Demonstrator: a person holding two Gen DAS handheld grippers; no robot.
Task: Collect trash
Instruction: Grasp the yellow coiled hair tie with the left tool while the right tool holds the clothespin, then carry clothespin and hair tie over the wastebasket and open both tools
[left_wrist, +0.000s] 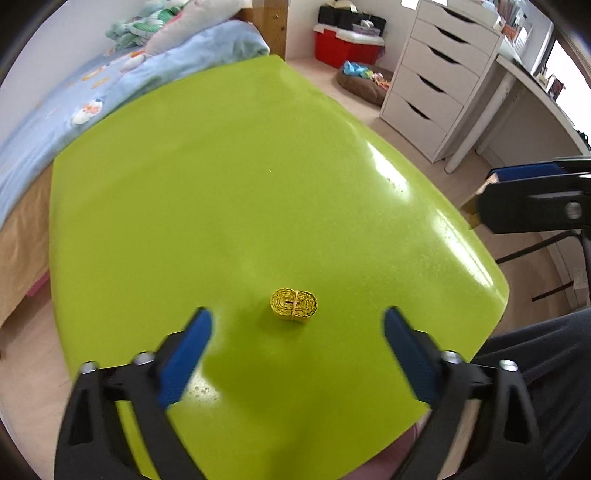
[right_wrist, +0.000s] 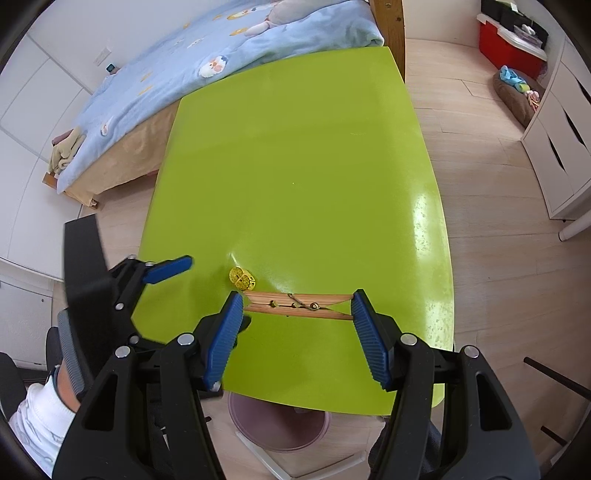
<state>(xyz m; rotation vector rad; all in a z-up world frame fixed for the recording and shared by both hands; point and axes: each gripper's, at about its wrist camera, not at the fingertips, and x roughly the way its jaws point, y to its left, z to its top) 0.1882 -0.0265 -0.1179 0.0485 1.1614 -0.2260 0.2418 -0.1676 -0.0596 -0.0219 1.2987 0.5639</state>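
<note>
A small yellow rolled tape bundle (left_wrist: 294, 303) lies on the green table (left_wrist: 229, 177), just ahead of my left gripper (left_wrist: 297, 325), which is open and empty above the table's near end. My right gripper (right_wrist: 297, 308) is shut on a wooden clothespin (right_wrist: 299, 305), held crosswise by its two ends above the table (right_wrist: 295, 166). The yellow bundle (right_wrist: 242, 277) shows just beyond the clothespin. The left gripper appears at the left of the right wrist view (right_wrist: 170, 269). The right gripper appears at the right edge of the left wrist view (left_wrist: 524, 199).
A bed with a blue blanket (left_wrist: 92, 88) borders the table's far left. A white drawer unit (left_wrist: 439, 77), a red box (left_wrist: 343, 44) and a brown pet bed (left_wrist: 364, 83) stand on the floor to the right. A round pinkish bin (right_wrist: 279, 424) sits under the table's near edge.
</note>
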